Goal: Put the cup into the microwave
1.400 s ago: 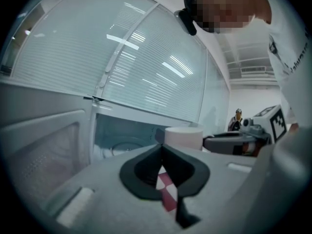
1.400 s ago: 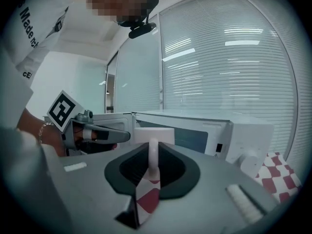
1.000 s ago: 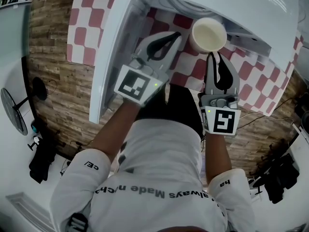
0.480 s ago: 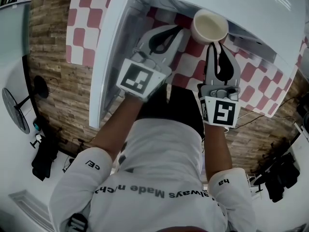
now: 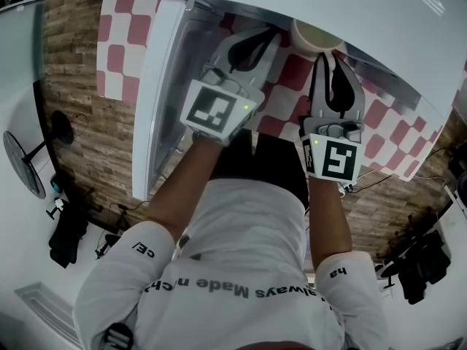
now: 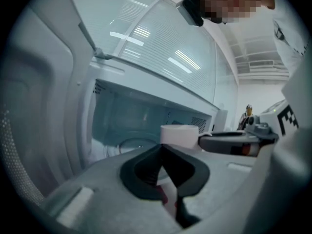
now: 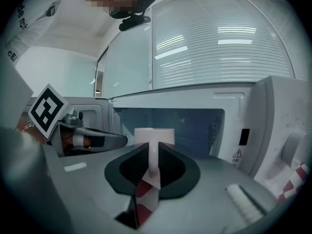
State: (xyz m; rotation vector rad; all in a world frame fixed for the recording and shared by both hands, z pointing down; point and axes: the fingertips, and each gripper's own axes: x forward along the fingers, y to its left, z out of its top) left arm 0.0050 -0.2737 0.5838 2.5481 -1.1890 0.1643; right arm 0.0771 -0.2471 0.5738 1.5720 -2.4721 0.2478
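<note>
A white cup [image 5: 316, 38] hangs at the mouth of the open microwave [image 5: 350, 13], and the oven's top half hides it in the head view. My right gripper [image 5: 326, 57] is shut on the cup's handle. In the right gripper view the cup [image 7: 154, 135] stands upright just past the right gripper [image 7: 154, 149], in front of the cavity [image 7: 195, 126]. My left gripper [image 5: 267, 35] is shut with nothing in it, to the left of the cup. The left gripper view shows the left gripper [image 6: 163, 149], the cup [image 6: 179, 134] and the glass turntable [image 6: 130, 144].
The microwave's door [image 5: 155, 93] stands swung open on the left. Its control panel [image 7: 287, 135] is to the right of the cavity. A red-and-white checked cloth [image 5: 120, 42] covers the table under the oven. A wood-pattern floor [image 5: 80, 122] lies around it.
Both grippers have moved forward toward the microwave. The cup went with the right gripper from out in front of the oven to its mouth, and the oven's top now partly hides it.
</note>
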